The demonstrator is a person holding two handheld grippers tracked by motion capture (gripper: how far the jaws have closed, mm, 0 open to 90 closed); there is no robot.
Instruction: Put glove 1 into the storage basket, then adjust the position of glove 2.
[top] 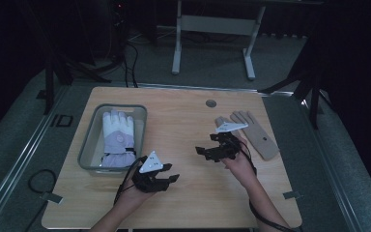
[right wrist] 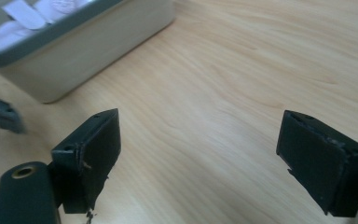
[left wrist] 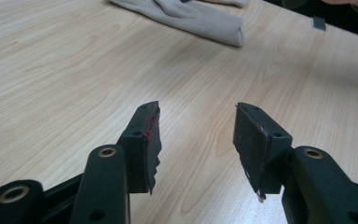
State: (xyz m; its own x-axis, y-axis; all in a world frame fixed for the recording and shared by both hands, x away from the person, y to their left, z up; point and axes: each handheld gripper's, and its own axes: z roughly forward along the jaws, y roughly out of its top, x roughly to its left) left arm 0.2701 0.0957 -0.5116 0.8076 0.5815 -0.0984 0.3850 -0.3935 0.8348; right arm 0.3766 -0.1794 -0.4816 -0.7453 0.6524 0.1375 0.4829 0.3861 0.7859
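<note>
On the wooden table [top: 188, 121] two gloves wait, well apart. The beige glove [top: 256, 133] lies flat near the far right corner, its long axis running from far-left to near-right: the fingers point away toward the far edge and slightly left, the cuff toward the person's right. The white glove [top: 118, 137] lies in the grey bin [top: 88, 140] at the left, lengthwise along the bin, fingers toward the far end and cuff toward the near end.

The right gripper [top: 207, 151] hovers just beside the beige glove, on its left, pointing toward the bin; its jaws stand wide apart and hold nothing. The left gripper [top: 171, 179] hangs over bare wood near the bin's near right corner, pointing right, jaws also spread and empty. In the left gripper view the beige glove's cuff [left wrist: 223, 25] lies ahead, across the table.
</note>
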